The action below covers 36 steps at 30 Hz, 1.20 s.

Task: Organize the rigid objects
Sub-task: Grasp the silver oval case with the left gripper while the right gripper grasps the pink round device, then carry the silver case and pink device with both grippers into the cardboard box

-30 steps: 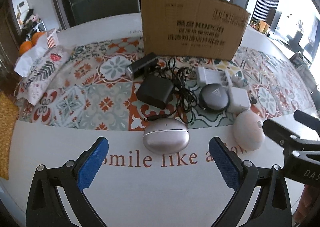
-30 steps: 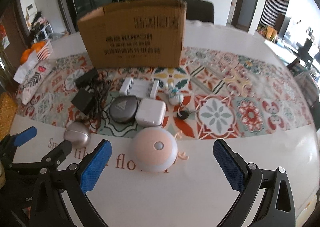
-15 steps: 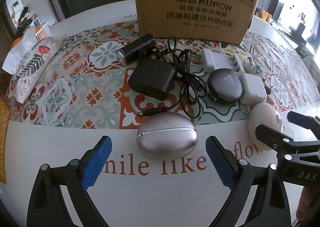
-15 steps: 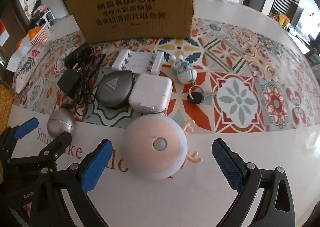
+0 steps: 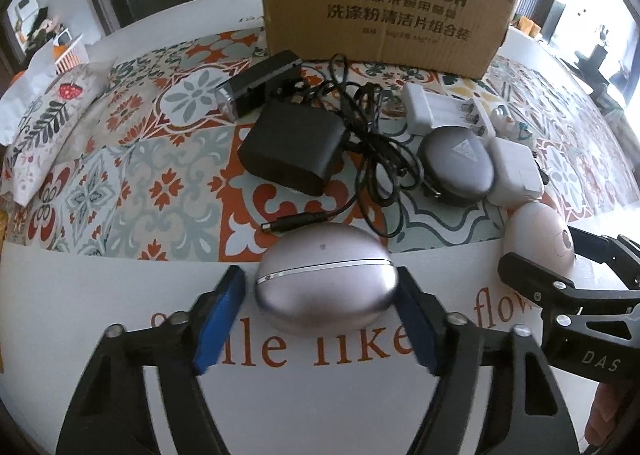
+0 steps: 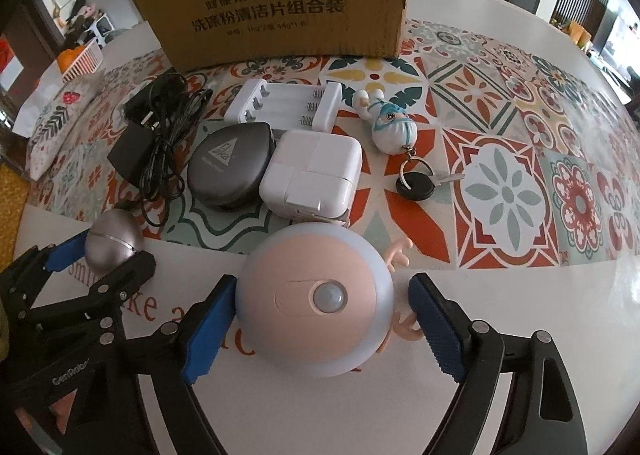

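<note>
Table [image 5: 120,335]: white top with red lettering, a patterned tile cloth [image 5: 132,175] across the middle.
Cardboard box [image 5: 384,3]: stands at the far edge of the cloth, printed side toward both cameras.
Left gripper [image 5: 320,319]: points steeply down at the table; jaws closing around the silver oval case [image 5: 326,283]. The right blue pad looks to be touching the case's end, while a narrow gap shows at the left pad, so it is not yet gripped.
Right gripper [image 6: 320,329]: also tilted steeply down; jaws closing around the round pink night light [image 6: 316,303]. The left pad is at its rim, the right pad stands apart from it, with the light's small antler-like prongs between.
Silver oval case, place: on the white strip of table, just in front of the cloth edge, left of the night light.
Round pink night light, place: on the same white strip, touching the white charger [image 6: 312,175] behind it.
Right view only: a small figure keychain [image 6: 390,127] with a black key [image 6: 416,185], and the open slots of the white battery holder [image 6: 284,105].
Left view only: a black flashlight [image 5: 260,85] behind the black power adapter [image 5: 294,145], and the adapter's loose plug end beside the case.
Both views: a grey rounded pouch [image 6: 228,165] between the cables and the charger.
</note>
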Motion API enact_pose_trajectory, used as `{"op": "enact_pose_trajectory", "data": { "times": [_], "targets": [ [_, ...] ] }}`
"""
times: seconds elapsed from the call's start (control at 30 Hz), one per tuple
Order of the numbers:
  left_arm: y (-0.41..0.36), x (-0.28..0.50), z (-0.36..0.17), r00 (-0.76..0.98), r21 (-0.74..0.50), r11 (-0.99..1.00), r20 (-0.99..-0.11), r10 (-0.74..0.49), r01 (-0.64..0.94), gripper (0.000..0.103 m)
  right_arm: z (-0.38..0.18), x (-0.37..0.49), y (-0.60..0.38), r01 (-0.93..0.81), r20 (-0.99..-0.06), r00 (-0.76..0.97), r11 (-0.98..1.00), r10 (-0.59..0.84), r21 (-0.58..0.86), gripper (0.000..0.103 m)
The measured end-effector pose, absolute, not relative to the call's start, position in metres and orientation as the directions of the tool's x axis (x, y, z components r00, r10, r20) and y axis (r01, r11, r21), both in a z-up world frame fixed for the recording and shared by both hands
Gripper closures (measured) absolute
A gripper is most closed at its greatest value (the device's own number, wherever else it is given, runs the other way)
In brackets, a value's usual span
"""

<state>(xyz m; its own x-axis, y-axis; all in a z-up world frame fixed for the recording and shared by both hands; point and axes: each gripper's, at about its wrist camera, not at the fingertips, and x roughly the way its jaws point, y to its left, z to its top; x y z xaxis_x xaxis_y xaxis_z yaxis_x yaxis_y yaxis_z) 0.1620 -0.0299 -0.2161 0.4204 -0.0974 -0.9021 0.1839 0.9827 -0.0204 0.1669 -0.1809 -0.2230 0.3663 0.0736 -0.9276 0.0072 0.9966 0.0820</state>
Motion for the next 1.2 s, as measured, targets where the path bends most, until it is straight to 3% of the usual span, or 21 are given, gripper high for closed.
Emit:
{"op": "enact_pose_trajectory", "data": {
  "times": [0.37, 1.2],
  "targets": [
    [-0.033, 0.155, -0.196, 0.469, -0.019, 0.978, -0.875, -0.116, 0.207, 0.038, -0.214, 0.156, -0.188, 0.028, -0.918, 0.384, 0.992, 0.104, 0.124, 0.018],
    [-0.035, 0.177, -0.098, 0.645, -0.030, 0.974, -0.745, -0.171, 0.224, 0.038, -0.115, 0.166, -0.190, 0.027, -0.776, 0.626, 0.992, 0.076, 0.120, 0.018]
  ]
}}
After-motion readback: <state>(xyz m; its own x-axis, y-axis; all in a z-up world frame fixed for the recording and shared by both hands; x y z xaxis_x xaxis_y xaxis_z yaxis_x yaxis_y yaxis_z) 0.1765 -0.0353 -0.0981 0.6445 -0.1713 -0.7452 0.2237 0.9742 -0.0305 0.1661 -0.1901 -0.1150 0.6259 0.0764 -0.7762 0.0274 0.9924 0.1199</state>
